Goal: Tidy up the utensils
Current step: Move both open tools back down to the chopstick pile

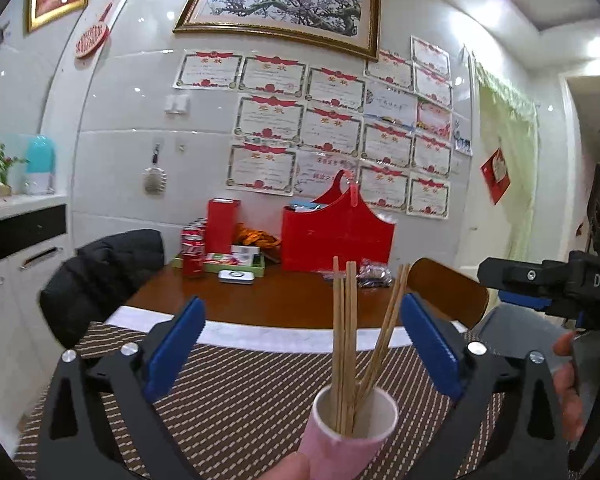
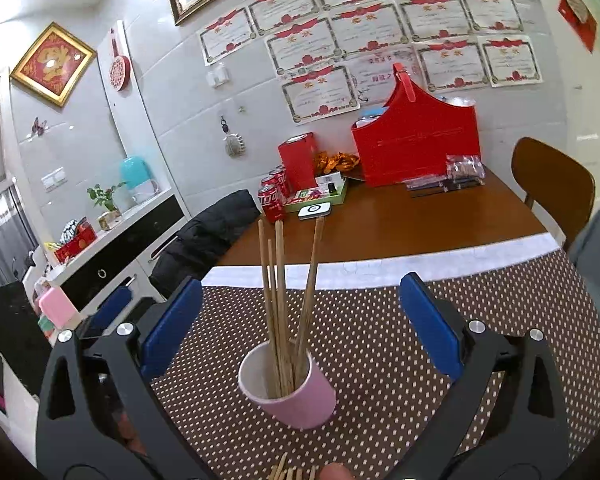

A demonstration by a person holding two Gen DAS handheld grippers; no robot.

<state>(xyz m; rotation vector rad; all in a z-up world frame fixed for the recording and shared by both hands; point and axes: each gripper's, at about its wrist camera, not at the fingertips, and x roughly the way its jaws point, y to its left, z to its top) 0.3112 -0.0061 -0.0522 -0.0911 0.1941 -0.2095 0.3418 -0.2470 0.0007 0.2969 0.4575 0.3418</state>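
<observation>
Pale wooden chopsticks (image 2: 278, 312) stand splayed in a pink cup (image 2: 290, 388); left claw (image 1: 302, 354) and right claw (image 2: 300, 332) both gape wide, empty.

Pink cup (image 2: 288, 388), white inside, at 6 o'clock in both wrist views; pale tan chopsticks (image 2: 278, 300) in it. Placemat (image 2: 380, 352) under it: dark brown, cream dots in rows. White strip (image 2: 380, 266) beyond, then red-brown table (image 2: 400, 220). Red box (image 2: 416, 142) toward 12 o'clock, red cans (image 2: 271, 200) with white script at 11. Black jacket (image 1: 100, 276) at 9. Both grippers: black frames, blue pads (image 1: 176, 354).
</observation>
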